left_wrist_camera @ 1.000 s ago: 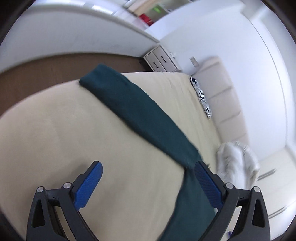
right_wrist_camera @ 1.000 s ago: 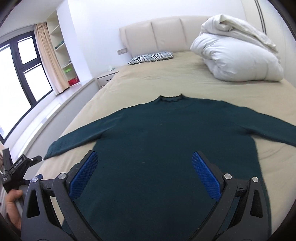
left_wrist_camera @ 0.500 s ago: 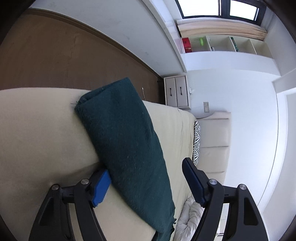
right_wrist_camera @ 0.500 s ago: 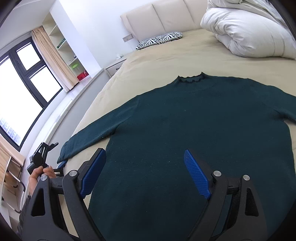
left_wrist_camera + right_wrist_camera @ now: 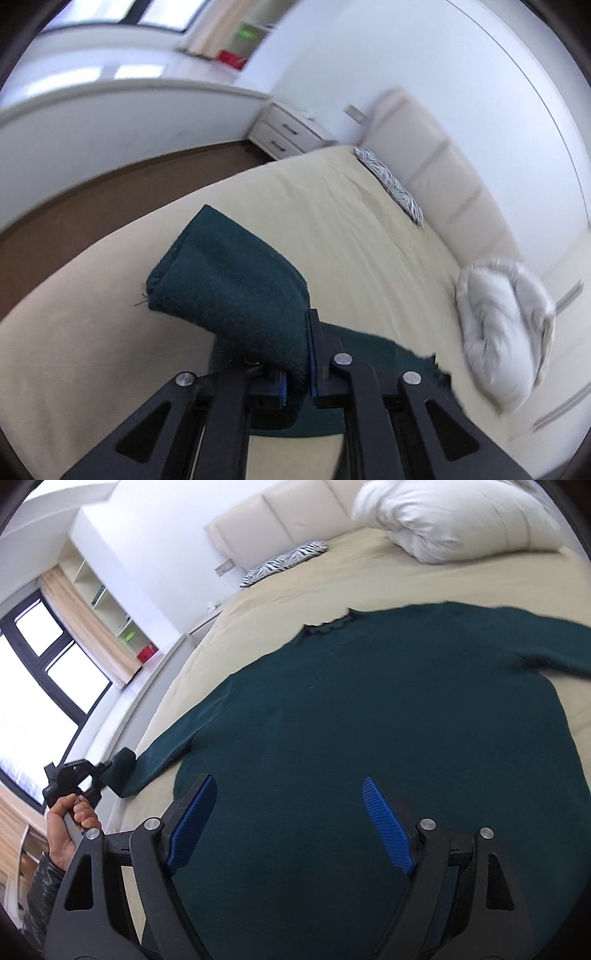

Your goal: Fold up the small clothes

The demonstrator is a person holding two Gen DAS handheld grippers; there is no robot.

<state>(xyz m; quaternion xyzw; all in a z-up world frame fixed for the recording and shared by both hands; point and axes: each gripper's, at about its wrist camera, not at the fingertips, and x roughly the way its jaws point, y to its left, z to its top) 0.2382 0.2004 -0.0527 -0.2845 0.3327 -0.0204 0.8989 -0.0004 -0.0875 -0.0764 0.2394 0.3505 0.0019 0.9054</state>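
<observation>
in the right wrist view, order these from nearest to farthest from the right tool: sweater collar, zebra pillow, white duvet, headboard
1. sweater collar, straight ahead of the right tool
2. zebra pillow, left, by the headboard
3. white duvet, far right; too close to call with the pillow
4. headboard, at the back

A dark green sweater [image 5: 369, 720] lies flat on the bed [image 5: 332, 572]. The right gripper [image 5: 288, 823] hovers over its hem, jaws narrowing, nothing between. At left, the left gripper [image 5: 107, 771] pinches the sleeve cuff [image 5: 123, 764].

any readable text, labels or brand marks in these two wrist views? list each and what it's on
None readable.
Shelf items: red and green things, too small and blurred to show any print.
Wall plate by the headboard: no legible marking.
Sweater and both grippers: no label or logo visible.
</observation>
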